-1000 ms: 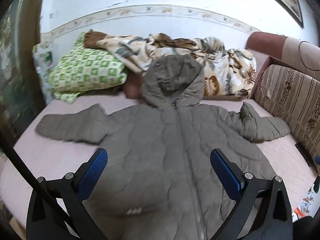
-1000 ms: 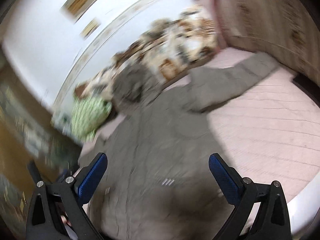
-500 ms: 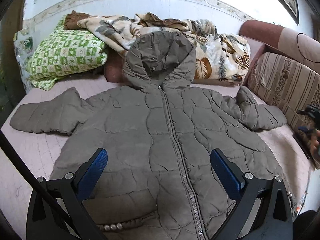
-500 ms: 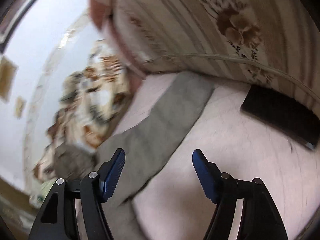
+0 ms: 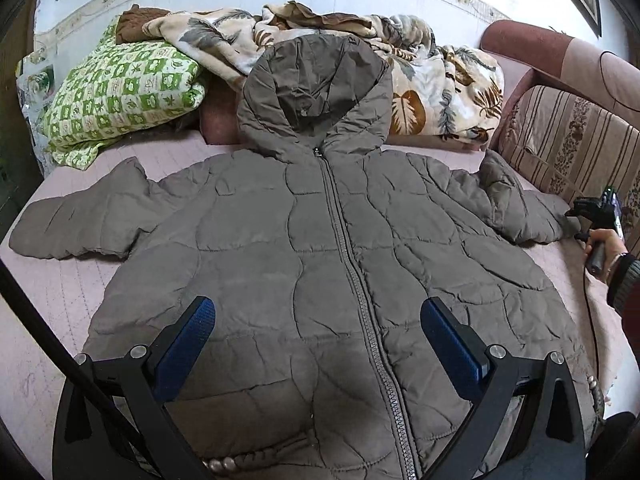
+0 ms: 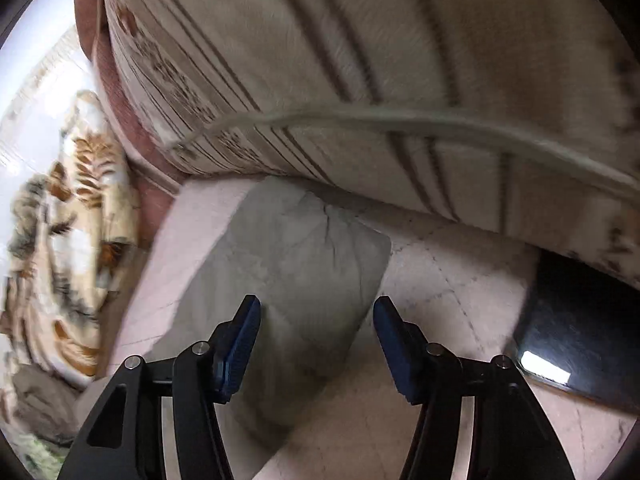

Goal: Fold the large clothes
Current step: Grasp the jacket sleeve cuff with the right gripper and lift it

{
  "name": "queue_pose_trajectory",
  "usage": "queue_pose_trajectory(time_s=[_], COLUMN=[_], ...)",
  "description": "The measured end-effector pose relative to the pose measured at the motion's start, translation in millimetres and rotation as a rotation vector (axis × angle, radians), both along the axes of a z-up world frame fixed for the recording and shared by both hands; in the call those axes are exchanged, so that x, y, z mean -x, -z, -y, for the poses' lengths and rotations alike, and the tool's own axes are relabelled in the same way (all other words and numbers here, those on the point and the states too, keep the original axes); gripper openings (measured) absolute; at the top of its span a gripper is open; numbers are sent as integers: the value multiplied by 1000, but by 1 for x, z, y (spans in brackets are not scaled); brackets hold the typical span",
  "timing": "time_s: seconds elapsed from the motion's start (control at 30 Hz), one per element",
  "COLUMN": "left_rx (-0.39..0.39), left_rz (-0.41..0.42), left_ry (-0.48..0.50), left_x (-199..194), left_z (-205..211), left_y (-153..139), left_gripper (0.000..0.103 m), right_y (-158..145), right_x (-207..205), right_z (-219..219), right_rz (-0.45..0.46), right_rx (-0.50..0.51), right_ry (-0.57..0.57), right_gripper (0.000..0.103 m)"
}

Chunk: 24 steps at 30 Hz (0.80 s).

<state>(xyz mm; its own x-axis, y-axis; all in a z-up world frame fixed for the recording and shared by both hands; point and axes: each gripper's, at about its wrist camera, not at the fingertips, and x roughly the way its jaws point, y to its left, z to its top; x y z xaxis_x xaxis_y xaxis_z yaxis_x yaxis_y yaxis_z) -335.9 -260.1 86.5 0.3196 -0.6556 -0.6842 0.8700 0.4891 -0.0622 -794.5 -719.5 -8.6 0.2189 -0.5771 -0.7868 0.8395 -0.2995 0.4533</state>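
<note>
The jacket [image 5: 320, 248] was a dull grey-brown all over, quilted in wavy stitched panels, with a darker grey zip [image 5: 352, 264] down its middle. Under it the bed cover [image 5: 52, 292] was pale pink with a faint diamond stitch. At ten o'clock lay a pillow [image 5: 120, 92] checked in green and white with small leaf motifs. At twelve o'clock a blanket [image 5: 440, 80] showed cream ground with brown and grey leaves. At three o'clock the sofa back [image 5: 568, 148] carried beige and brown stripes with floral bands, topped in reddish pink. The left tongs [image 5: 318, 344] and right tongs [image 6: 316, 344] were black with blue pads.
</note>
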Motion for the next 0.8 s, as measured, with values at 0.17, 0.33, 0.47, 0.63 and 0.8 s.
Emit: queue_pose_trajectory(time_s=[0.17, 0.33, 0.47, 0.63, 0.8], left_rx=[-13, -5, 7, 28, 40], left_rz=[4, 0, 5, 16, 14], left_ry=[-2, -8, -13, -27, -46], left_x=[-1, -2, -2, -3, -7], left_z=[3, 1, -4, -12, -20], left_y=[4, 3, 0, -7, -13], left_gripper=[102, 102, 102, 102, 102], right_y=[4, -15, -51, -117, -189], right_x=[-4, 3, 3, -5, -37], right_z=[12, -3, -20, -40, -64], right_rz=[-60, -38, -55, -69, -63], right_rx=[59, 174, 255, 369, 486], right_ry=[-12, -29, -48, -86, -178], right_gripper=[36, 16, 16, 15, 15])
